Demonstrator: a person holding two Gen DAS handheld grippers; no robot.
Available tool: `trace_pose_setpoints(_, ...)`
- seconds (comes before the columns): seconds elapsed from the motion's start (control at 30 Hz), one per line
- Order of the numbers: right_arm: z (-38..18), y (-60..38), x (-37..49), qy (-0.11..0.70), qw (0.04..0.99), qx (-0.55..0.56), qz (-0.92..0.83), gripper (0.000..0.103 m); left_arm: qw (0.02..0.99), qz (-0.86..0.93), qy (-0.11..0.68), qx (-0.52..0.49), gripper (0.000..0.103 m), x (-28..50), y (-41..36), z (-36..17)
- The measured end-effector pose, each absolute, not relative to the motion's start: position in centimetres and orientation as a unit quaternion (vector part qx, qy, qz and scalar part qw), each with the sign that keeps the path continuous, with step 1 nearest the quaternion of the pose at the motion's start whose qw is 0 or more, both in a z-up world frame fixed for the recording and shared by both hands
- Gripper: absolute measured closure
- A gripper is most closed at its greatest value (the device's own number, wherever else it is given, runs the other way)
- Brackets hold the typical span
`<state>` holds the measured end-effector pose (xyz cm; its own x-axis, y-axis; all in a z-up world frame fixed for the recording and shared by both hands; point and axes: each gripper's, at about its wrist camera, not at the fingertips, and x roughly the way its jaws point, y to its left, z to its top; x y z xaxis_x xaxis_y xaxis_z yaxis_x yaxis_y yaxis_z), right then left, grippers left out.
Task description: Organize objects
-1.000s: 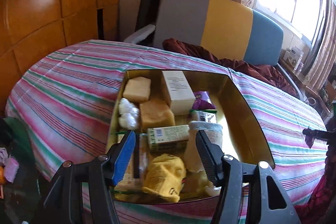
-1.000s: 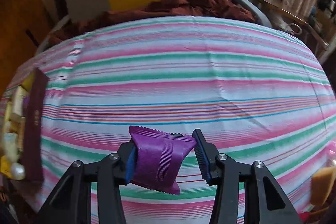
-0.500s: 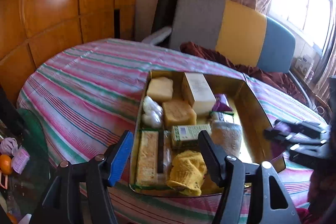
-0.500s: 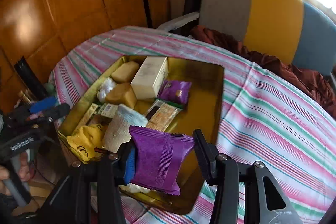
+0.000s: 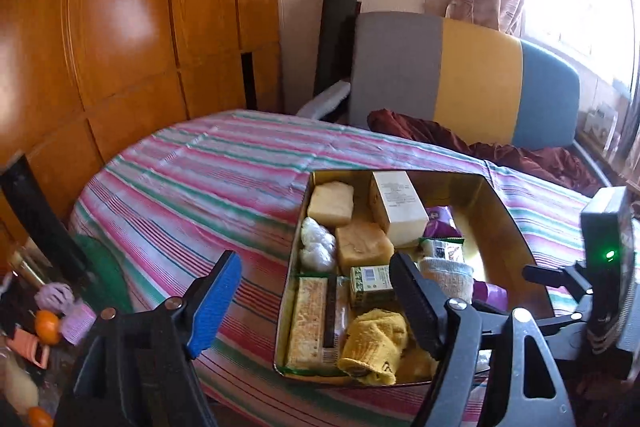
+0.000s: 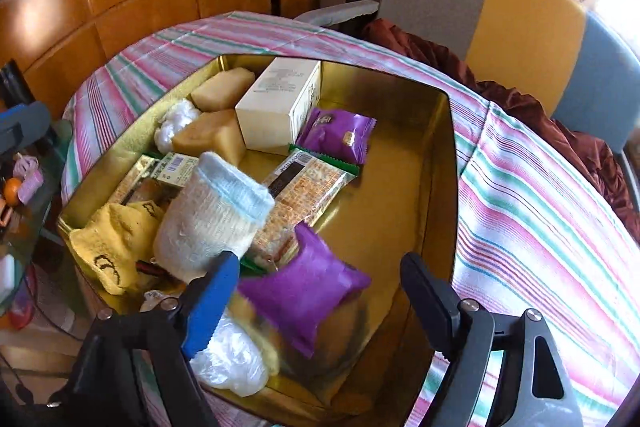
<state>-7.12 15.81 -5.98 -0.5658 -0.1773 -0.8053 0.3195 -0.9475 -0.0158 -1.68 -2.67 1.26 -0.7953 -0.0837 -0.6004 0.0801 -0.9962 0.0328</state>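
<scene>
Right gripper [image 6: 320, 303] sits low over the near end of the gold tin [image 6: 440, 163], jaws wide apart, gripping nothing. The purple packet [image 6: 308, 291] lies between and just ahead of its fingers, inside the tin near the front wall, touching neither pad as far as the right wrist view shows (slightly blurred, so whether it is fully settled on the tin floor cannot be told). Just left of it: a rolled white sock with a blue cuff [image 6: 216, 219], a yellow cloth [image 6: 112, 243] and a clear plastic bag [image 6: 232, 359] at the front rim. Further back in the tin: a second purple packet [image 6: 340, 135], a cracker pack [image 6: 300, 195], a cream box [image 6: 280, 107], two tan blocks and a white wad. The tin's right half is mostly bare gold floor. Left gripper [image 5: 316, 299] hovers off the tin's near-left corner over the striped tablecloth [image 5: 200, 187], jaws also spread, nothing between them. From the left wrist view, the right gripper's body shows at the far right edge by the tin. A grey-yellow-blue chair back [image 5: 460, 79] stands behind the table.
</scene>
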Motion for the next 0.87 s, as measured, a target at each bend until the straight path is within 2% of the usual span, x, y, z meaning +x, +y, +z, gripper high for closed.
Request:
trace_pose_setpoints(0.07, -5.4, 16.1, -6.5, 0.067, 0.137, 0.434, -0.888, 0.013, 0.047, -0.950, -0.006, 0.310, 0.026, -1.4, -2.4, 1.6)
trace_pose_setpoints(0.37, -2.9, 16.5, -3.3, 0.019, 0.119, 0.393, -0.911, 0.005, 0.033, -0.948, 0.020, 0.315, 0.026, -0.7, -2.0, 2.0)
trace_pose_setpoints(0.53, -2.3, 16.4, -1.5, 0.014, 0.103, 0.375, -0.921, 0.005, 0.027, -0.947, 0.022, 0.320, 0.026, -0.3, -1.6, 1.7)
trace_pose_setpoints(0.67, -2.4, 16.5, -0.5, 0.009, 0.095, 0.371, -0.924, 0.005, 0.040, -0.950, 0.013, 0.309, 0.035, 0.2, -1.3, 1.6)
trace_pose_setpoints(0.87, -2.6, 16.8, -0.1, 0.003, 0.089, 0.372, -0.924, 0.005, 0.039, -0.954, 0.011, 0.299, 0.036, 0.6, -1.4, 2.2)
